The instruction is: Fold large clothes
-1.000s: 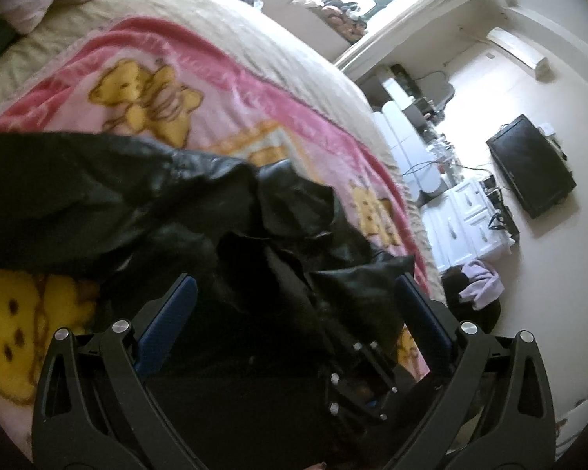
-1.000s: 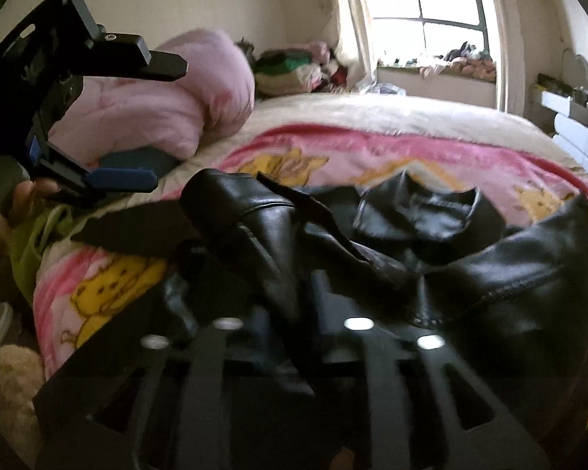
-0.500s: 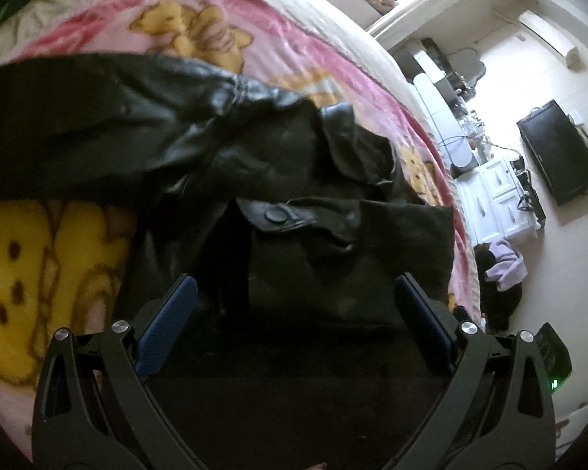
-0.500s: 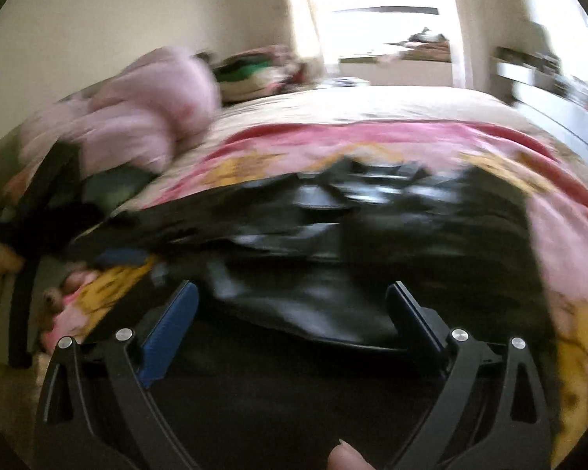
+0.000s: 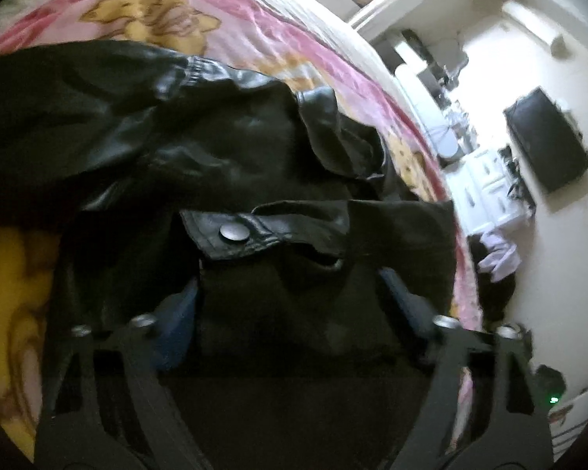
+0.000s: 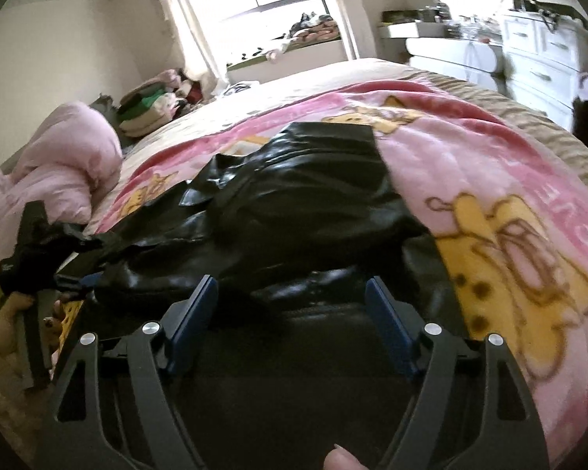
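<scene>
A black leather jacket (image 5: 223,149) lies crumpled on a pink blanket (image 5: 254,19) with yellow bears. My left gripper (image 5: 286,286) hangs low over the hem, just below a strap with a snap button (image 5: 234,232). Its jaws are closing with a fold of jacket between them, and the left pad is half hidden by the leather. In the right wrist view the jacket (image 6: 313,196) stretches away across the blanket (image 6: 470,164). My right gripper (image 6: 292,284) is over its near edge, jaws closing and still apart, with leather below. The left gripper (image 6: 82,258) shows at the far left in a hand.
A pink duvet (image 6: 58,164) is bunched at the left of the bed, with a pile of folded clothes (image 6: 149,113) behind it. White drawers (image 6: 541,58) stand past the bed's right edge. A dark screen (image 5: 545,149) hangs on the wall.
The left gripper has sunk closer to the jacket and its jaws have narrowed. The right gripper has swung across the bed and rolled; its jaws stand wider than a second ago.
</scene>
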